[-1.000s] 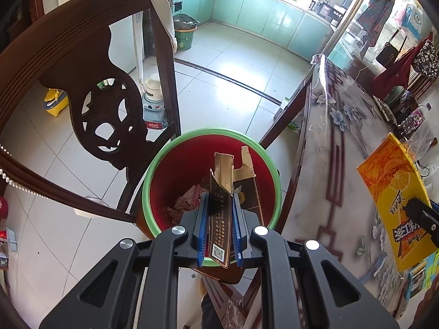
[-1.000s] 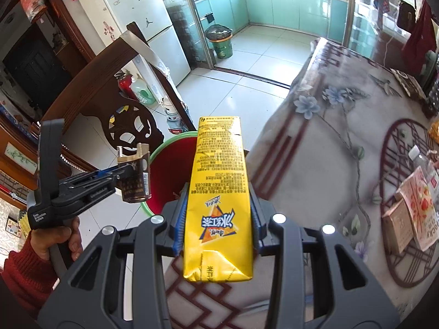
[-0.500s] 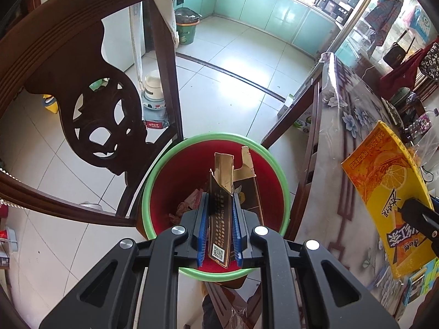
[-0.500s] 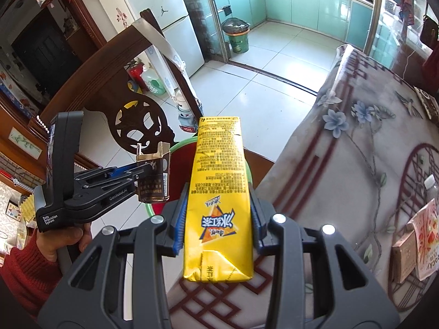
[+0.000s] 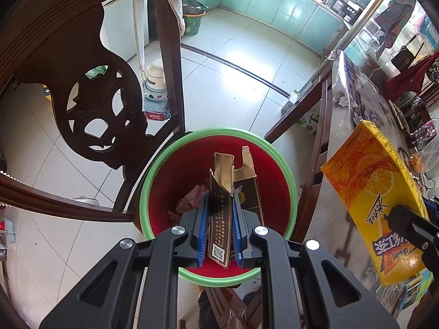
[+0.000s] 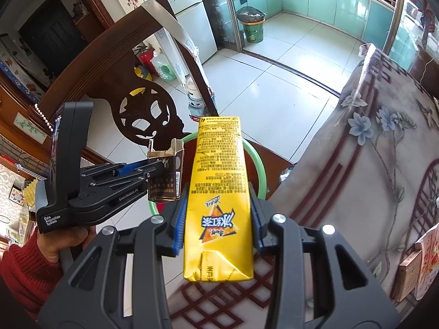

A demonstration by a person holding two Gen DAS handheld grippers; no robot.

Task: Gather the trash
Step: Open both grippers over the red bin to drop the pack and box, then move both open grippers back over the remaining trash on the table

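Note:
My left gripper (image 5: 219, 219) is shut on a dark, torn-open cigarette box (image 5: 221, 205) and holds it right above the red bin with a green rim (image 5: 290, 181); crumpled wrappers (image 5: 189, 200) lie inside. The box also shows in the right wrist view (image 6: 164, 175), held by the left gripper (image 6: 157, 168) over the bin (image 6: 259, 164). My right gripper (image 6: 218, 219) is shut on a yellow iced-tea carton (image 6: 218, 192), above the table edge just right of the bin. The carton shows in the left wrist view (image 5: 376, 192).
A carved dark wooden chair (image 5: 90, 104) stands close left of the bin. The table with a floral cover (image 6: 370, 164) is on the right, with small boxes (image 6: 411, 268) on it. A second waste bin (image 6: 251, 27) stands far off in the kitchen.
Both grippers moved closer to the bin. The cigarette box now hangs over the bin's middle, and the yellow carton has come nearer to the rim from the right.

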